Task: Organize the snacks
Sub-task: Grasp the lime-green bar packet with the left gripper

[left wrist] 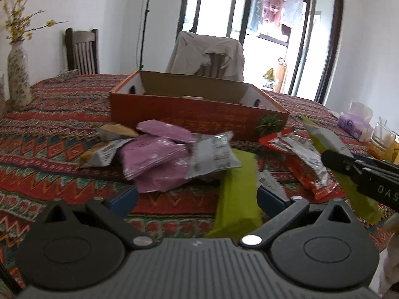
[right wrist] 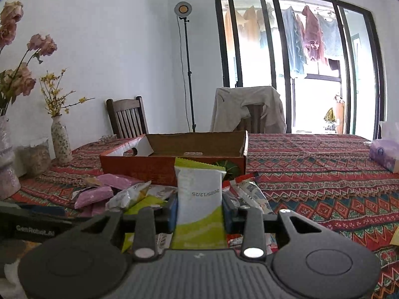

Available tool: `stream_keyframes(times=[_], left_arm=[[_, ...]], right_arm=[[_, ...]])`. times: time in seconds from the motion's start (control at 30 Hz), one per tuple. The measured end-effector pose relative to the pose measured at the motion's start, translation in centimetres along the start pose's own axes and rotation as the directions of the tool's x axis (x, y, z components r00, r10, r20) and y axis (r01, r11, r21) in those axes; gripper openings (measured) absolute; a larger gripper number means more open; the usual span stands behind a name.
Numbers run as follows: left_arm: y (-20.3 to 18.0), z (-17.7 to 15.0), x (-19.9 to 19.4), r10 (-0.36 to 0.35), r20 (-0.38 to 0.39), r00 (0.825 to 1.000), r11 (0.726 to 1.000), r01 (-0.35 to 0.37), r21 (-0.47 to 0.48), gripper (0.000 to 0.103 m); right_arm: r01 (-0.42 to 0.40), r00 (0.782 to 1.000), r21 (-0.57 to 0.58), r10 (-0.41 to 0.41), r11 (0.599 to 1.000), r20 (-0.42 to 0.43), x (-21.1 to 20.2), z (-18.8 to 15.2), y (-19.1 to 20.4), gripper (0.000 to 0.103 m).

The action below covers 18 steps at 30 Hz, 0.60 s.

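Tablecloth (right wrist: 311, 174): woven cloth, matt, patterned. Box (right wrist: 172, 149): cardboard, raw brown inside, printed orange outside. Snack packets (left wrist: 154, 159): thin crinkled film, faintly glossy; green-and-white packet (right wrist: 199, 194): smooth film with serrated edge. Chair (right wrist: 127, 117): dark wood.

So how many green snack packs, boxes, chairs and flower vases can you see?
Green snack packs: 2 (one held, one lying loose)
Box: 1
Chairs: 2 (wooden, cloth-draped)
Flower vases: 2 (floral, pale one at the edge)
Total: 7
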<state>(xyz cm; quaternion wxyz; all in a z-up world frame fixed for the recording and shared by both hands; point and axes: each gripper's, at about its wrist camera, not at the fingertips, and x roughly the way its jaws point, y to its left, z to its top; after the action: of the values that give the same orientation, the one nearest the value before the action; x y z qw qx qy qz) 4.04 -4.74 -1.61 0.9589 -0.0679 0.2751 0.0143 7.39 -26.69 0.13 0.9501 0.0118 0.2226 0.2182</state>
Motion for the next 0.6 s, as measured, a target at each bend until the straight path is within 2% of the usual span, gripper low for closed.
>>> stream_keyframes(times=[0.27, 0.47, 0.6], left_arm=[[-3.4, -0.2, 1.9, -0.007, -0.041, 0.999, 0.999, 0.009, 0.048, 0.103], [-4.3, -0.4, 2.9, 0.007, -0.058, 0.998, 0.999, -0.004, 0.047, 0.102], [-4.0, -0.1, 3.7, 0.025, -0.065, 0.998, 1.000, -0.025, 0.013, 0.093]], right_arm=[[-0.003, 1.000, 0.037, 0.003, 0.999, 0.001, -0.2, -0.8, -1.5, 0.034], [-0.025, 1.000, 0.052, 0.025, 0.998, -0.005, 0.0, -1.3, -2.3, 0.034], [-0.036, 0.999, 0.057, 0.037, 0.998, -0.011, 0.3, -1.6, -2.6, 0.034]])
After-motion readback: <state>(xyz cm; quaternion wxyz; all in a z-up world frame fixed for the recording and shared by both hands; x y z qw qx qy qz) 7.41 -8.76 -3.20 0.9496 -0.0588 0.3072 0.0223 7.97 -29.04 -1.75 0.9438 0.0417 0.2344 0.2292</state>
